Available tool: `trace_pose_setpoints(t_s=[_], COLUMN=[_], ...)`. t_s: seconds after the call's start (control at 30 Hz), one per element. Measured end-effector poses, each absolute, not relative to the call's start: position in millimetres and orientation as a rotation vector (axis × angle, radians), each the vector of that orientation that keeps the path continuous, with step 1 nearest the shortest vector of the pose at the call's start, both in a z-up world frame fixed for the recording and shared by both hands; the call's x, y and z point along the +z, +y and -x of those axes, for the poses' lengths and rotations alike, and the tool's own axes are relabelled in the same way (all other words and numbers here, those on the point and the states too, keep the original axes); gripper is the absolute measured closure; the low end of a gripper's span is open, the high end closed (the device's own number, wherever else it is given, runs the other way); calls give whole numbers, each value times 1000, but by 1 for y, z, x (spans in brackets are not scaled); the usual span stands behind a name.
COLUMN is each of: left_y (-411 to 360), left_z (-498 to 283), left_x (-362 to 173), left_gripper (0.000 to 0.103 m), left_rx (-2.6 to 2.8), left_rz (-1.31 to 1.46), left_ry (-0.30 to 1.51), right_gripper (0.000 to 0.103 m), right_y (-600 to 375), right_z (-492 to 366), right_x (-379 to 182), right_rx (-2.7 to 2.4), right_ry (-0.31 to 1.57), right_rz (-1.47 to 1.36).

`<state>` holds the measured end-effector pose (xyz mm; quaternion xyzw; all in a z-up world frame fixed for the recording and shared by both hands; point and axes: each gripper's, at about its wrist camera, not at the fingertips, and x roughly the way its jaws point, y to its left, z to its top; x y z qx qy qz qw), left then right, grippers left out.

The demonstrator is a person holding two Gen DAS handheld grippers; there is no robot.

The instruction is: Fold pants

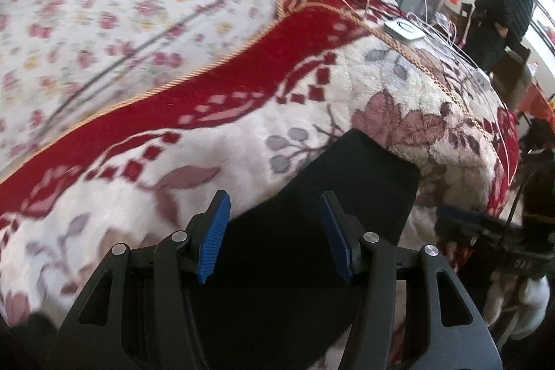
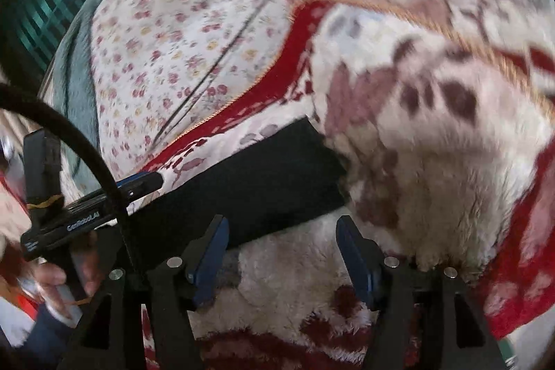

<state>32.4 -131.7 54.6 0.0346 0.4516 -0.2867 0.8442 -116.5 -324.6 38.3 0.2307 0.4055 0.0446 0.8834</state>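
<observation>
black pants [image 1: 312,231] folded flat on the fleece blanket [image 1: 312,85] near the bed's front edge. left hand-held gripper [image 1: 275,236] spread wide above them, gripping nothing. right hand-held gripper [image 2: 282,254] wide too (pants [image 2: 249,186] just beyond its fingertips).

pants [image 1: 333,217] – matt black cloth | blanket [image 1: 347,99] – fluffy plush | pads [image 1: 213,238] – ribbed blue

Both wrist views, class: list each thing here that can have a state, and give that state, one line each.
Black pants: folded into a flat strip, lying on the blanket.
Left gripper: open, over the pants, holding nothing.
Right gripper: open, beside the pants' edge, holding nothing.
Blanket: spread over the bed.
</observation>
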Motion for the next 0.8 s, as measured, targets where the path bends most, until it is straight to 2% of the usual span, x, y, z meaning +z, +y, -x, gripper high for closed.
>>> trace_pose_setpoints(t_s=[0.2,0.37,0.4,0.47,0.5,0.53,0.63,0.67,0.77,0.8], left_y=[-169,-198,-204,-211,-215,-221,-235,-240,-242,-240], left_z=[-70,-87,-91,-97,-101,-103,-104,-100,-90,-90], left_x=[36,15,11,8,6,5,-1,-1,3,4], left_gripper=[48,48,45,34,27,25,25,26,52,75], left_rx=[-762,-853,-869,-909,-934,-958,-965,-964,-975,-977], left_rz=[-119,-206,-214,-200,-190,-180,-207,-245,-279,-254], left_ry=[1071,1153,1168,1186,1200,1201,1185,1160,1113,1111], right_gripper=[41,43,47,68,73,79,87,89,93,93], right_y=[-328,-334,-339,-348,-353,-357,-354,-354,-356,-356], right_z=[91,79,76,75,74,73,68,69,71,71], right_x=[14,11,8,4,2,0,-2,-1,0,2], right_rx=[150,178,179,176,184,195,197,199,221,226], right_ry=[880,828,810,782,774,765,771,770,753,745], right_rz=[-596,-632,-658,-699,-722,-750,-729,-726,-747,-750])
